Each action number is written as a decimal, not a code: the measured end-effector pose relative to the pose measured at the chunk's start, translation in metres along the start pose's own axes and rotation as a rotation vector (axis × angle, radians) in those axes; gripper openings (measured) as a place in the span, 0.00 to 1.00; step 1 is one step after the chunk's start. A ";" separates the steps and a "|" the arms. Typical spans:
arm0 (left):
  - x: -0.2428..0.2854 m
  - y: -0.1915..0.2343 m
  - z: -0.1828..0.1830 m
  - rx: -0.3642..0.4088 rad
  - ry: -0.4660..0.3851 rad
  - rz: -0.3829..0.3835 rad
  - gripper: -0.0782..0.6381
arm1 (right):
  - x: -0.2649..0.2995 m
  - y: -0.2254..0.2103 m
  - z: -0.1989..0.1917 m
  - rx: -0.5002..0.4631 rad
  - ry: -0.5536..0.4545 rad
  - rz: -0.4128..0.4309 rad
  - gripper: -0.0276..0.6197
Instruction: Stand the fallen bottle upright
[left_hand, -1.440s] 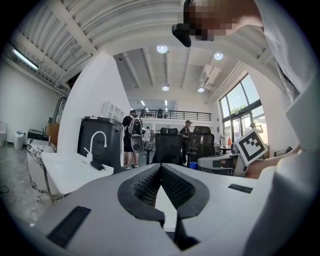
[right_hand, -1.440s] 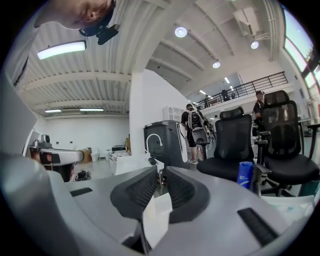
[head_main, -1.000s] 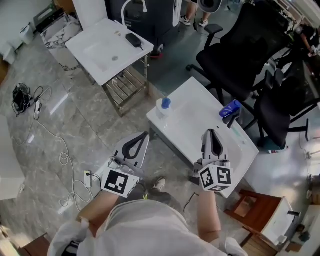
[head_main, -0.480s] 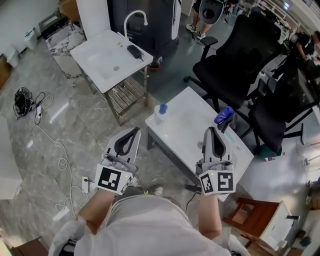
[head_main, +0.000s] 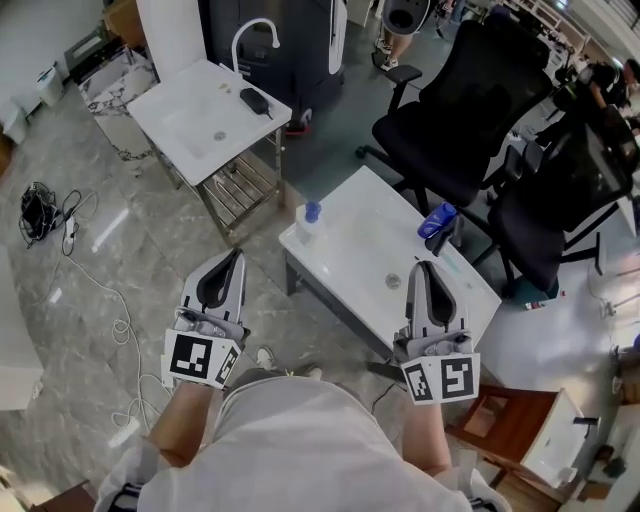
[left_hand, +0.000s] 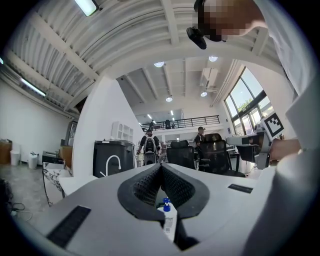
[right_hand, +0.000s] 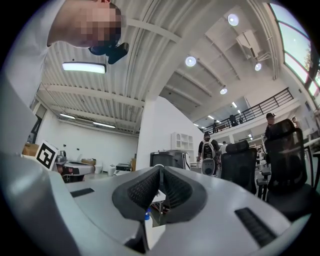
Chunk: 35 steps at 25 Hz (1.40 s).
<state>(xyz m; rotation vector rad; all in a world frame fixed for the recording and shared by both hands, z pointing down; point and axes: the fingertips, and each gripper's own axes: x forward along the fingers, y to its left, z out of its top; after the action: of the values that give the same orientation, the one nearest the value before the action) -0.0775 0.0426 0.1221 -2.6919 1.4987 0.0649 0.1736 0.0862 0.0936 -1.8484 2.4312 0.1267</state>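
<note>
Head view, left tool (head_main: 234, 257): I hold it out over the floor (head_main: 120, 250), just off the near left side of the desk (head_main: 360, 250); its tips meet at the front; nothing is in it.
Head view, right tool (head_main: 425, 268): I hold it above the near right part of the desk; its jaws are together; it carries nothing.
Head view, bottle (head_main: 306, 224): it stands upright at the left corner of the desk, blue cap (head_main: 312, 210) on top; it is well apart from both of my tools.
Head view, blue object (head_main: 436, 221): it sits at the far edge of the desk; I cannot tell what it is.
Head view, surroundings: black office chairs (head_main: 470, 100) stand behind the desk; a white sink stand (head_main: 190, 120) is off to the left; cables (head_main: 40, 208) lie on the floor.
Left gripper view, left tool: the pads touch at the tip and bow apart behind it; they clamp nothing.
Left gripper view, bottle: I see it through the gap under the tips, upright, cap up, some way ahead and untouched.
Right gripper view, right tool: the jaws are closed tip to tip; they grip nothing.
Right gripper view, bottle: only its blue cap shows, small, low in the gap, beside a strip of white desk.
</note>
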 end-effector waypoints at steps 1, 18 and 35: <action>0.002 0.000 0.000 0.000 0.001 -0.002 0.13 | -0.002 -0.003 -0.001 0.001 0.006 -0.006 0.12; 0.037 0.002 0.003 -0.001 -0.001 -0.057 0.13 | 0.004 -0.034 -0.011 0.009 0.015 -0.095 0.12; 0.042 0.022 -0.006 -0.010 0.007 -0.045 0.13 | 0.029 -0.013 -0.016 0.020 -0.001 -0.071 0.12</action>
<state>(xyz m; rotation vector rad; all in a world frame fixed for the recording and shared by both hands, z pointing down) -0.0744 -0.0051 0.1244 -2.7348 1.4433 0.0611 0.1785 0.0532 0.1058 -1.9231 2.3533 0.0976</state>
